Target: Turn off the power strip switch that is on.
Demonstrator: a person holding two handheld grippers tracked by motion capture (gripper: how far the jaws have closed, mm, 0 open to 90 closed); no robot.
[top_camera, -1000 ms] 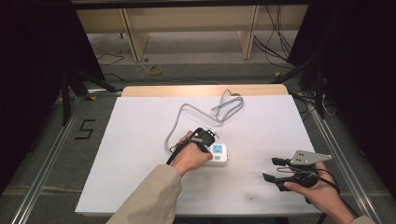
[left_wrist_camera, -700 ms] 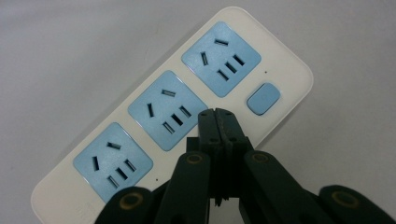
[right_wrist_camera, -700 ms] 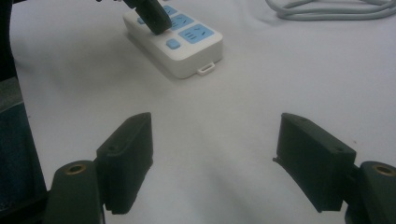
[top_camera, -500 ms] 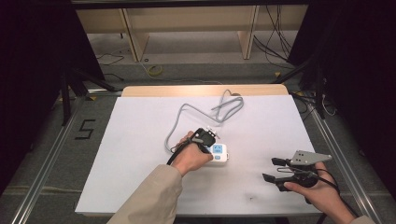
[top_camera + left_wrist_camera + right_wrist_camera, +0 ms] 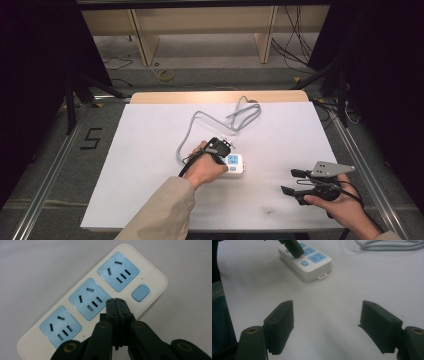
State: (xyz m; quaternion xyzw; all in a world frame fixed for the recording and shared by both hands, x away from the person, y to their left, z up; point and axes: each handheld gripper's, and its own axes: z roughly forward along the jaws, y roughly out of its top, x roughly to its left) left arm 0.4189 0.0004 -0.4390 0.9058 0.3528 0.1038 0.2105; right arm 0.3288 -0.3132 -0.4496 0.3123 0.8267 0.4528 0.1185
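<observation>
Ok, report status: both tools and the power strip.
Left tool shut, tip over the power strip, nothing gripped. Right tool open, off to the side. Strip flat on the white table, grey cable looped behind. Nothing in the way.

Lab recording bay: black curtains (image 5: 35, 75), metal rails (image 5: 45, 175), floor cables (image 5: 295, 45).

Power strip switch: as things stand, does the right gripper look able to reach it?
Probably yes. The right gripper is open with bare white table between it and the power strip. The blue switch lies uncovered; the shut left gripper sits over the middle socket.
</observation>
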